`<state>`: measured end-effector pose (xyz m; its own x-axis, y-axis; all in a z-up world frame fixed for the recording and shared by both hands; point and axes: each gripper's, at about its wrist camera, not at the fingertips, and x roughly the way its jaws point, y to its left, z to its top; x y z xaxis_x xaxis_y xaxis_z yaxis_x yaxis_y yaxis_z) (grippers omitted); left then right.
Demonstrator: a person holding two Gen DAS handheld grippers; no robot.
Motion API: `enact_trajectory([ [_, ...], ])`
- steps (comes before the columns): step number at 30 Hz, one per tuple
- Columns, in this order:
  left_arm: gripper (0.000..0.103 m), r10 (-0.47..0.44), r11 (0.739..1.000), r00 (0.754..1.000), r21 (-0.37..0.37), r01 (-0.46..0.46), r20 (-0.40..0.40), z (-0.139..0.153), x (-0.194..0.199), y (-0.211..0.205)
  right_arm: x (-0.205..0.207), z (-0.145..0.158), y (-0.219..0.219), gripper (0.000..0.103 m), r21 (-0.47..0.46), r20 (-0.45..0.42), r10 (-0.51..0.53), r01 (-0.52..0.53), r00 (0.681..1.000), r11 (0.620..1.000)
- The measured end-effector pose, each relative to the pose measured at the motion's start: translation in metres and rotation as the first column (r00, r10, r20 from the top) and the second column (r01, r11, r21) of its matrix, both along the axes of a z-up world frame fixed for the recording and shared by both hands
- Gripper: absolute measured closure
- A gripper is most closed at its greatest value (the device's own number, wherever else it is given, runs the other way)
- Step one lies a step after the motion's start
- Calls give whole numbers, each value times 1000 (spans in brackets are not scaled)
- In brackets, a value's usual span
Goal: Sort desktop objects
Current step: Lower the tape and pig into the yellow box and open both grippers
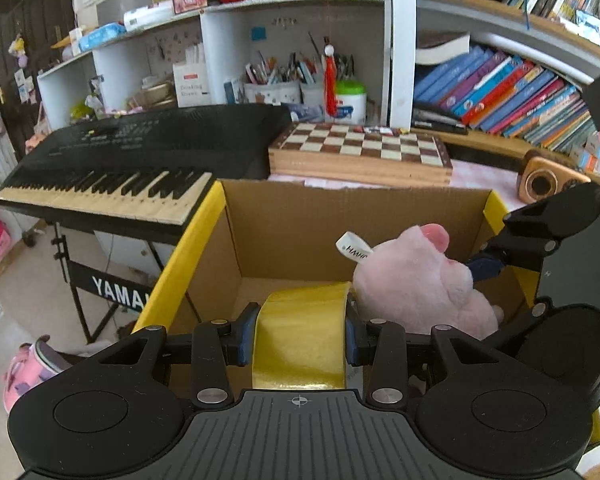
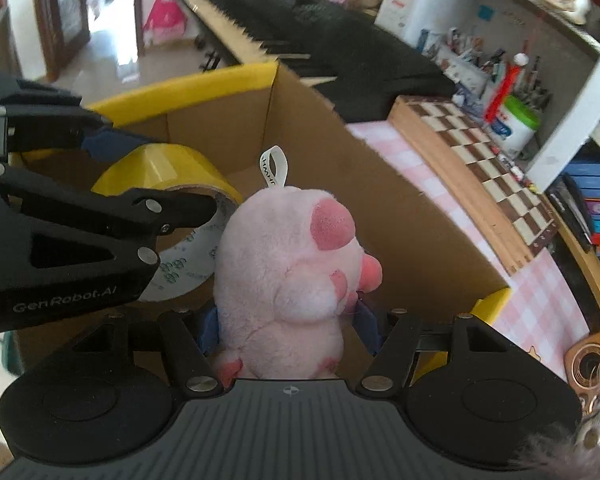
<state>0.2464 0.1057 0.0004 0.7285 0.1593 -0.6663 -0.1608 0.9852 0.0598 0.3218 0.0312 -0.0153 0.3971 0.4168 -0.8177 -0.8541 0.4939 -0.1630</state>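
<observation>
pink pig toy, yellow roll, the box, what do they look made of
Pink pig toy: soft plush fabric, fuzzy nap. Yellow roll: probably glossy plastic packing tape on a printed card core. Box: matte brown corrugated cardboard, ragged cut rim.

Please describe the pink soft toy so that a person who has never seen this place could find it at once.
Look for the open cardboard box with yellow edges, in front of the chessboard. Over it two grippers each hold something: the left gripper a yellow tape roll, the right gripper the pink plush toy. It is the only furry thing there, with a white loop tag on top.
</observation>
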Motion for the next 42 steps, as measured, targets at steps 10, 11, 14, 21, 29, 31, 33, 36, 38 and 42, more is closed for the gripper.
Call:
enact_trajectory([
  [10, 62, 4, 1000, 999, -7, -4, -33, -9, 0, 0, 4, -4, 7, 40, -39, -23, 50, -51, 998, 998],
  [11, 61, 2, 1000, 999, -8, -2, -35, -9, 0, 0, 4, -4, 8, 40, -42, -23, 53, -53, 998, 998],
  [14, 52, -1, 1000, 1000, -2, 1, -24, -7, -2, -2, 4, -4, 8, 40, -48, -24, 60, -61, 998, 997],
  [21, 24, 42, 998, 995, 43, -46, 91, 21, -23, -5, 2, -2, 6, 38, -18, -6, 46, -46, 999, 999],
  [29, 21, 95, 994, 982, 29, -101, 162, 37, -48, 4, 1, 17, 2, 27, 93, 73, 4, -11, 997, 996],
  [31, 21, 100, 994, 980, 26, -106, 172, 40, -52, 6, 1, 25, -2, 26, 127, 86, -18, 7, 996, 992],
  [33, 19, 104, 994, 978, 24, -111, 182, 43, -56, 6, 0, 31, -5, 25, 154, 96, -45, 30, 994, 988],
  [36, 16, 103, 994, 974, 18, -109, 200, 47, -62, 4, -4, 41, -14, 25, 192, 104, -88, 67, 991, 979],
  [38, 15, 100, 994, 972, 15, -106, 214, 50, -67, 3, -7, 46, -20, 25, 215, 110, -117, 91, 987, 972],
  [42, 12, 97, 995, 966, 10, -103, 240, 55, -77, 0, -19, 57, -36, 25, 264, 121, -179, 142, 976, 954],
])
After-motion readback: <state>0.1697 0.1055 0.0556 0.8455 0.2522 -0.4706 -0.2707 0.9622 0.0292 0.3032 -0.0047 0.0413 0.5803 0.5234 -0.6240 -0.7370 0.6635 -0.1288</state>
